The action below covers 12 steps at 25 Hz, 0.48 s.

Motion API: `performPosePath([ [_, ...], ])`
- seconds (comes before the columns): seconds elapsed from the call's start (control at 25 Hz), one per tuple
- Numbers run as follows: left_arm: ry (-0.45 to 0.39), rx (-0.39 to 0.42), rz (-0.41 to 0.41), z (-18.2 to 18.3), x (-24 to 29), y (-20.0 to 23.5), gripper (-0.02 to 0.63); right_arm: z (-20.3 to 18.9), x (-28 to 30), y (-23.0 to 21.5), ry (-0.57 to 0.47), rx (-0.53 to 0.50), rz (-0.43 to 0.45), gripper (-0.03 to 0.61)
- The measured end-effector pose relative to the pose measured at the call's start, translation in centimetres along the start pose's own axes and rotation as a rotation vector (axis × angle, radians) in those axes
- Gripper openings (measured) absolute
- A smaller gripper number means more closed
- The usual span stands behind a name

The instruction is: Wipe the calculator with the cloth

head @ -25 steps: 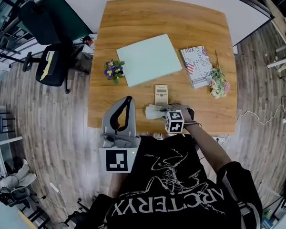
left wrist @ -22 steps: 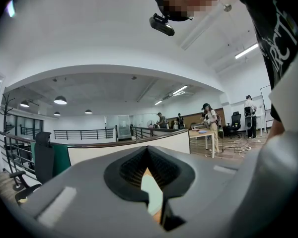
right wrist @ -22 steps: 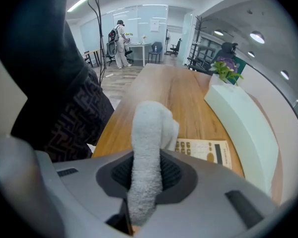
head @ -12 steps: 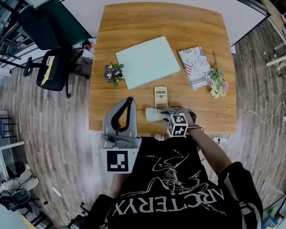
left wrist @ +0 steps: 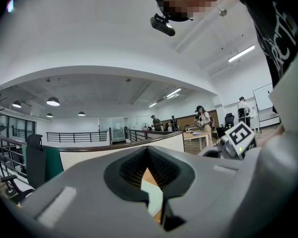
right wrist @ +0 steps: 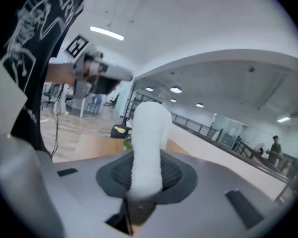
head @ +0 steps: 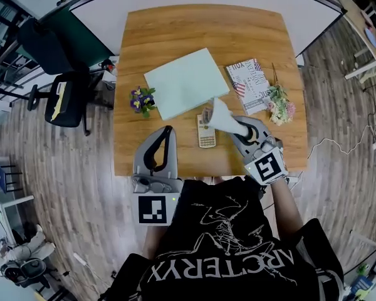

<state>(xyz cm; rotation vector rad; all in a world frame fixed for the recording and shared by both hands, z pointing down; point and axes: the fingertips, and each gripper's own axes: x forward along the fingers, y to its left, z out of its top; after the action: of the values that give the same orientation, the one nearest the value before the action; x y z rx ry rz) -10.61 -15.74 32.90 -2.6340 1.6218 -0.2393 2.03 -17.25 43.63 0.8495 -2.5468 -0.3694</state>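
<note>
A small beige calculator (head: 206, 133) lies flat on the wooden table (head: 175, 30), near its front edge. My right gripper (head: 234, 125) is shut on a white cloth (head: 221, 116), just right of the calculator. The cloth is lifted off the table, and its free end overlaps the calculator's top right corner in the head view. In the right gripper view the cloth (right wrist: 148, 138) stands up as a roll from between the jaws of my right gripper (right wrist: 145, 177). My left gripper (head: 168, 132) rests at the table's front left, shut and empty. Its jaws (left wrist: 149, 155) point up across the room.
Behind the calculator lies a pale green board (head: 183, 81). A printed booklet (head: 247, 84) and a dried flower bunch (head: 277, 107) are to the right. A small purple flower posy (head: 140, 99) is on the left. An office chair (head: 62, 99) stands left of the table.
My right gripper has lifted the cloth off the table in front of the calculator and swung right. The cloth now sticks up beside the calculator. The left gripper has stayed put.
</note>
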Motion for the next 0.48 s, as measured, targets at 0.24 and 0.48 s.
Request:
performPosePath([
  [0.24,-0.005,-0.001,-0.008,0.1,0.9,-0.9,0.009,5.3,-7.4,-9.0,-0.254,0.272,-0.332,0.092],
  [0.48,0.007,0.011,-0.003,-0.1,1.0,-1.0,0.009,6.3,-9.9,-10.4,-0.358,0.351,-0.428,0.092],
])
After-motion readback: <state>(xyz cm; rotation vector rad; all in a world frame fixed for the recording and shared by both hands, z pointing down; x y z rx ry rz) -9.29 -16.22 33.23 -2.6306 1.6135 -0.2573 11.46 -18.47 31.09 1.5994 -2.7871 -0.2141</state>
